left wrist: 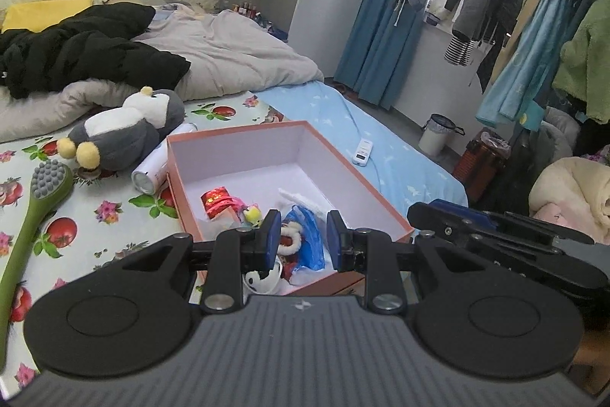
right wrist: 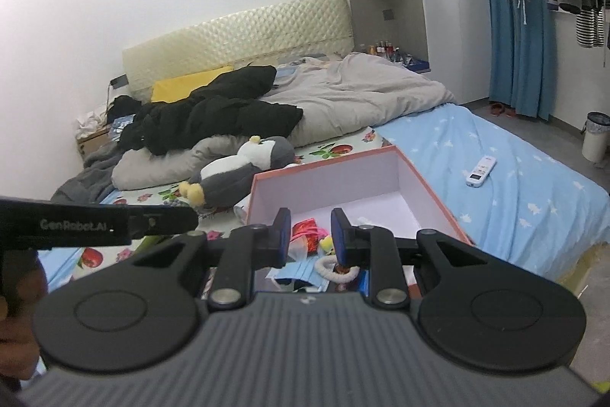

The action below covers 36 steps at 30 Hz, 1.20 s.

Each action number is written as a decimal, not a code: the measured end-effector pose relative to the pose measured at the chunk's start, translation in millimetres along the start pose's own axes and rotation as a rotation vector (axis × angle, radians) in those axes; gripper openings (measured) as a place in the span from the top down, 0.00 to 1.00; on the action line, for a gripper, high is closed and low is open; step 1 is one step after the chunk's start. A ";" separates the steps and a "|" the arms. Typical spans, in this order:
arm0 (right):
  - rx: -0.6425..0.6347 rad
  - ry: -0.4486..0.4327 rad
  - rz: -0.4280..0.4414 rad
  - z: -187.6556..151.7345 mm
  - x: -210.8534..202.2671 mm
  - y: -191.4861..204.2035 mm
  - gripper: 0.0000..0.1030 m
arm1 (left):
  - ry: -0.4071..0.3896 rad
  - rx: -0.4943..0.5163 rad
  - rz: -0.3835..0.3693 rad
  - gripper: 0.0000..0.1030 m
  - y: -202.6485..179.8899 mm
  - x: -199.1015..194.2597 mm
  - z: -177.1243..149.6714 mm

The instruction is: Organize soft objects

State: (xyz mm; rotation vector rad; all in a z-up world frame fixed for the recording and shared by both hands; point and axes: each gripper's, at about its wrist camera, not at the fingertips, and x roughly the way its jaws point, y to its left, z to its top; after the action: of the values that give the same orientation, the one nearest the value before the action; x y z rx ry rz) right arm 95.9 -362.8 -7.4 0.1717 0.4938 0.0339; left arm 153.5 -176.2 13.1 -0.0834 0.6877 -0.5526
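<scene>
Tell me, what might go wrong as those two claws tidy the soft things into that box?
The penguin plush is bulky, and the pink box already holds small items, so it may not fit neatly. A white bottle leans against the box and could roll if nudged. Both the left gripper and the right gripper are open and empty.

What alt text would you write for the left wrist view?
The open left gripper hovers over a pink box on a bed, with small soft items inside. A penguin plush, a white can and a green brush lie left of the box.
</scene>
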 end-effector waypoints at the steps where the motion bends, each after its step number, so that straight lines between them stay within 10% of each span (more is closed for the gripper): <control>1: -0.007 0.002 -0.003 -1.2 -1.3 1.4 0.75 | 0.000 -0.001 0.002 0.71 -0.1 -2.3 -2.3; 36: -0.002 0.088 -0.028 -41.6 -16.3 18.6 0.75 | 0.024 -0.073 0.091 0.65 17.0 -27.3 -55.9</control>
State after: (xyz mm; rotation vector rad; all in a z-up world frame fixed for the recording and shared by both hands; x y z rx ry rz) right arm 62.0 -339.1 -32.6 0.1615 0.5835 0.0145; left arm 109.1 -141.9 -18.7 -0.1137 0.7315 -0.4418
